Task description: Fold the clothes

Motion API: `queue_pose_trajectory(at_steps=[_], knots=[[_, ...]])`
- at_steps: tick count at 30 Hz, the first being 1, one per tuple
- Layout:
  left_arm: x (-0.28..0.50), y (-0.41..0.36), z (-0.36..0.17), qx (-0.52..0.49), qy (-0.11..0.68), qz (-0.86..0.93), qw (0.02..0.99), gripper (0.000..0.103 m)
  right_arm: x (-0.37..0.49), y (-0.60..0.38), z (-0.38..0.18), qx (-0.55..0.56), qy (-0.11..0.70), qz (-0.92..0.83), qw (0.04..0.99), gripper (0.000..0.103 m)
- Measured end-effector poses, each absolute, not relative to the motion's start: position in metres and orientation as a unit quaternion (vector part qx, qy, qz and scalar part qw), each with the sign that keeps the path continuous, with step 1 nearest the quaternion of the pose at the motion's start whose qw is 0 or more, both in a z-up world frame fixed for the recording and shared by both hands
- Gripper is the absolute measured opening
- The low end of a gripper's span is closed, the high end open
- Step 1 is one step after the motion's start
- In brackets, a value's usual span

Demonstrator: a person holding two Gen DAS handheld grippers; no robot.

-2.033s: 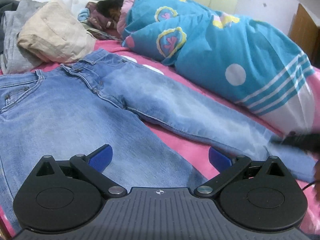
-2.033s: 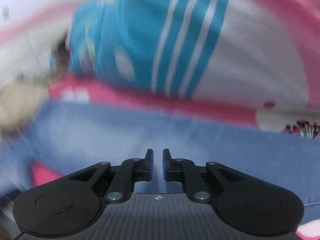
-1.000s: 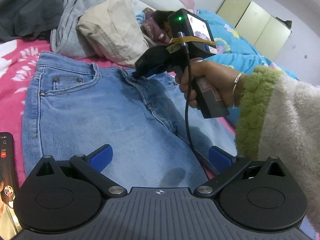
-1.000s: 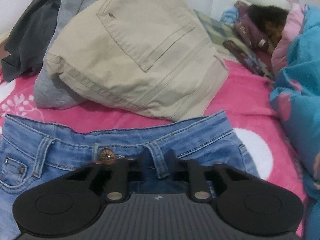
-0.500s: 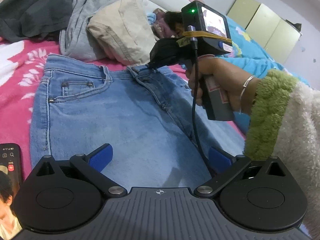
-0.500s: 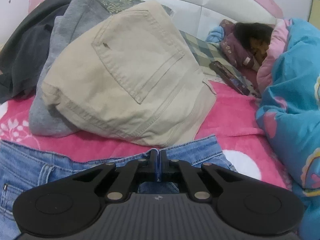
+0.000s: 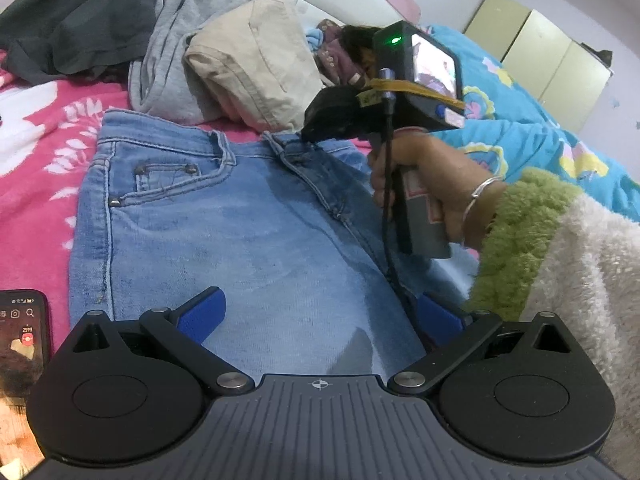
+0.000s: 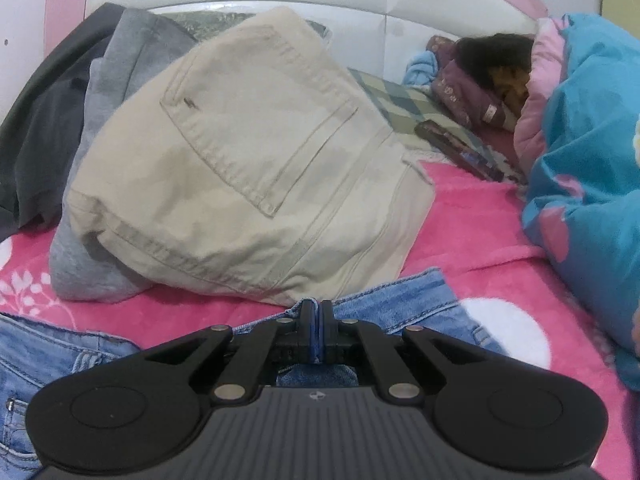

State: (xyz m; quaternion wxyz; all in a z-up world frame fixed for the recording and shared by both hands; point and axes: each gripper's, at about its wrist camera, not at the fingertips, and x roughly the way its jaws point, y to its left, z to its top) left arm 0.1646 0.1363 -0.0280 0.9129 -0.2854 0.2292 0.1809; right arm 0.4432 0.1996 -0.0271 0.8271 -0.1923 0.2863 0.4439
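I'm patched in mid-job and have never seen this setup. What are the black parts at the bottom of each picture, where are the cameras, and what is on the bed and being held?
There is no robot arm: a person holds a hand-held gripper in each hand. Each picture comes from a fisheye camera on one gripper, looking along its fingers.

In the left wrist view, the left gripper is open above the blue jeans, holding nothing. That view also shows the person's right hand gripping the other tool.

In the right wrist view, the right gripper is shut on the jeans' waistband.

The jeans lie spread on a pink blanket. Behind them sit beige trousers, a grey garment and a dark garment. A phone lies at the left, and a blue quilt at the right.
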Motion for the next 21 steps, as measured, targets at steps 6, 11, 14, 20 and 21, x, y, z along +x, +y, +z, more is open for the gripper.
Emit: queue_pose_trajectory(at_steps=[6,11,14,20,21], knots=[[0.168,0.133,-0.029,-0.271,0.232,0.188,0.915,0.103,0.442,0.207,-0.043,-0.213,0.288,0.441,0.823,0.001],[0.168,0.135,-0.029,-0.275,0.232,0.189,0.914,0.103,0.437,0.198,-0.012,-0.241,0.301,0.441,0.811,0.024],[0.168,0.137,-0.029,-0.277,0.232,0.188,0.913,0.103,0.429,0.187,0.014,-0.221,0.286,0.454,0.814,0.035],[0.168,0.138,-0.029,-0.278,0.232,0.185,0.914,0.103,0.388,0.206,0.019,-0.219,0.326,0.552,0.735,0.035],[0.168,0.139,-0.029,-0.278,0.232,0.185,0.914,0.103,0.381,0.211,0.015,-0.229,0.334,0.561,0.722,0.034]])
